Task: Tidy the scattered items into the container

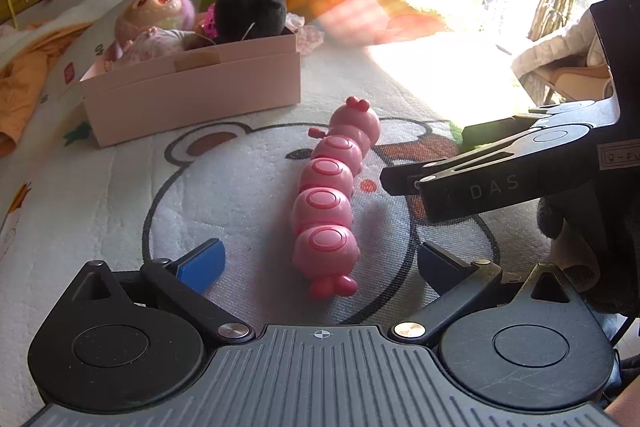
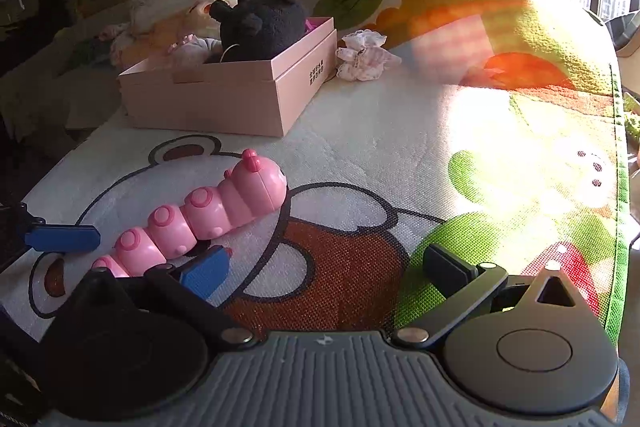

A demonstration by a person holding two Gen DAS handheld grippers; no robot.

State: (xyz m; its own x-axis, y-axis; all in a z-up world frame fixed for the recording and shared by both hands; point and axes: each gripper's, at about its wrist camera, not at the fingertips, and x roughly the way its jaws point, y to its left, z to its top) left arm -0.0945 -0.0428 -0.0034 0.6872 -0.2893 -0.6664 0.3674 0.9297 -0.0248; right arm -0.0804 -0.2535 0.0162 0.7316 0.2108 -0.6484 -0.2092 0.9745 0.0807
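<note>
The work surface is a bed covered by a printed blanket with a cartoon bear motif.

Pink caterpillar toy: lies flat on the blanket, on the bear print, outside the container. Its body is a row of rounded segments; the head end with two small red knobs points toward the pink box.

Left gripper: fingers spread wide apart, one on each side of the tail end of the caterpillar toy. Neither blue fingertip touches the toy; nothing is clamped.

Right gripper: fingers spread apart, holding nothing. It hovers over the blanket just beside the caterpillar toy, with its left finger near the toy's middle segments. In the left wrist view the right gripper enters from the right edge as a black arm.

Pink box: an open cardboard container standing on the blanket beyond the caterpillar toy, toward the head of the bed. It holds a black plush toy and a doll with a pale head; both rise above the rim.

A small crumpled patterned cloth lies on the blanket just beside the far right corner of the box. Bright sunlight washes out the right part of the blanket.
</note>
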